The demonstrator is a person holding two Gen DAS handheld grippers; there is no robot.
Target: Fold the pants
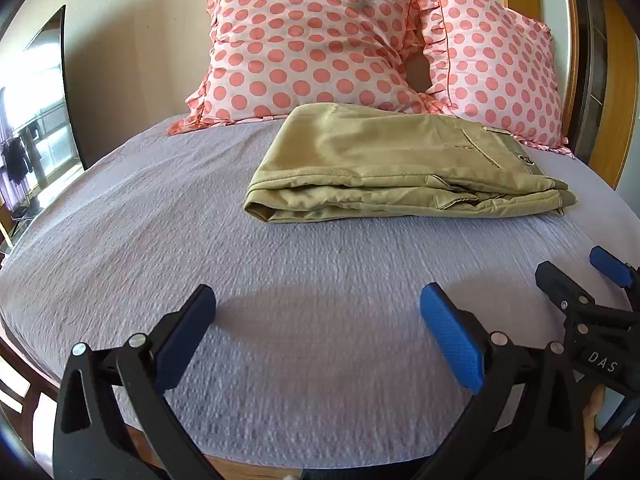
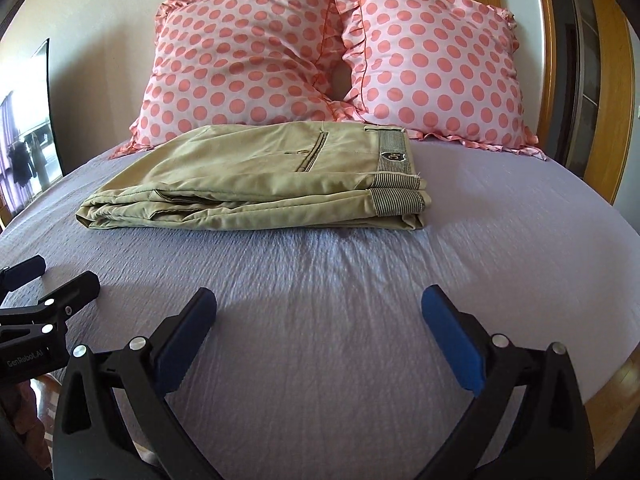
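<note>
Khaki pants point(image 1: 384, 168) lie folded in a flat stack on the lilac bed sheet point(image 1: 280, 280), just in front of the pillows; they also show in the right wrist view point(image 2: 256, 184), with the striped waistband at the right end. My left gripper point(image 1: 318, 320) is open and empty, over the sheet well short of the pants. My right gripper point(image 2: 320, 320) is open and empty, also short of the pants. Each gripper shows at the edge of the other's view: the right gripper point(image 1: 580, 276) and the left gripper point(image 2: 48, 276).
Two pink polka-dot pillows point(image 1: 312, 40) point(image 2: 436, 64) lean on the wall behind the pants. A wooden headboard frame point(image 2: 548, 60) stands at the right. The bed's wooden edge point(image 2: 616, 376) curves at the lower right. A dark screen point(image 1: 44, 92) stands at the left.
</note>
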